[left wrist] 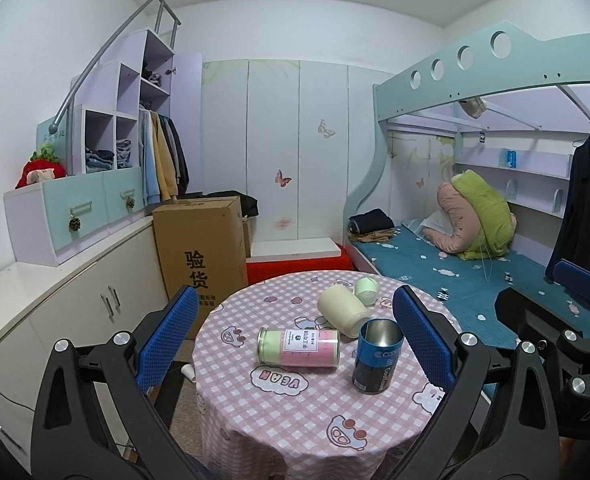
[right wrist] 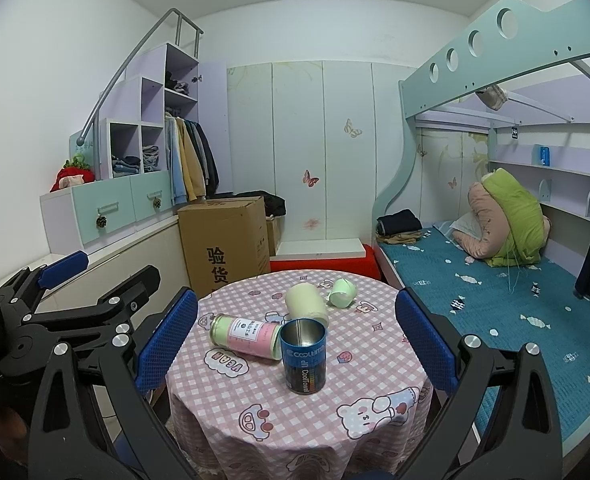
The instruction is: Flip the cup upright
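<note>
A blue metal cup [left wrist: 377,356] stands upright, mouth up, on the round table with a pink checked cloth [left wrist: 295,420]; it also shows in the right wrist view [right wrist: 304,356]. A pink-and-green cup [left wrist: 299,347] lies on its side left of it [right wrist: 247,341]. A cream cup [left wrist: 341,309] and a small green cup [left wrist: 367,289] lie tipped behind [right wrist: 306,305], [right wrist: 343,292]. My left gripper [left wrist: 295,344] is open and empty, held back from the table. My right gripper [right wrist: 295,344] is open and empty too.
A cardboard box [left wrist: 201,248] stands on the floor behind the table at left, by white cabinets [left wrist: 75,304]. A bunk bed with a blue cover [left wrist: 475,272] runs along the right. Wardrobe doors [left wrist: 295,152] close the back.
</note>
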Available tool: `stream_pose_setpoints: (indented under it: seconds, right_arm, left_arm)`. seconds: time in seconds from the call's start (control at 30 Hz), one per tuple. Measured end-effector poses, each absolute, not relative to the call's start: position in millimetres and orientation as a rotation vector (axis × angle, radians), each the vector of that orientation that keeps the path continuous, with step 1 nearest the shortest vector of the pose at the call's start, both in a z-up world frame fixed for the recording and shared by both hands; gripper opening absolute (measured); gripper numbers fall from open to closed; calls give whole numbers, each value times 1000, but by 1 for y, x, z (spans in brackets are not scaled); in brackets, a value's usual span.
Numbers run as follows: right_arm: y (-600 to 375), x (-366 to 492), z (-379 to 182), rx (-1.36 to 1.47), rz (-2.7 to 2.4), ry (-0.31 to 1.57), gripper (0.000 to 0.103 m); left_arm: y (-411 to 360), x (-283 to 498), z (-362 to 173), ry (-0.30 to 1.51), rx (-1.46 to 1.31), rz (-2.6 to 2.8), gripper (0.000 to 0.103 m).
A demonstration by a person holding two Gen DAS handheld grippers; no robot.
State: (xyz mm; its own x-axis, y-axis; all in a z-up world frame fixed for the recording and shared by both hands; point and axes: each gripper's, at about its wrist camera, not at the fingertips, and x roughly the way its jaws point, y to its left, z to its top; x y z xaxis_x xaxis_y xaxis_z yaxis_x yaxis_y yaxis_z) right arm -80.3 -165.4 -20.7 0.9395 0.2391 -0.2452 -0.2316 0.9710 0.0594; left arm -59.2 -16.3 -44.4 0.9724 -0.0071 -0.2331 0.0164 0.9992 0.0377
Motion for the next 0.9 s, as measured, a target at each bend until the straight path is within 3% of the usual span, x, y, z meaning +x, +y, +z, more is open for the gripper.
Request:
stream_pose_setpoints:
  seconds: [0.9]
  right_arm:
    - [-165,-76,-25,31,243,259,95]
  left_arm:
    - [-15,-59,-45,227,40,-1,98]
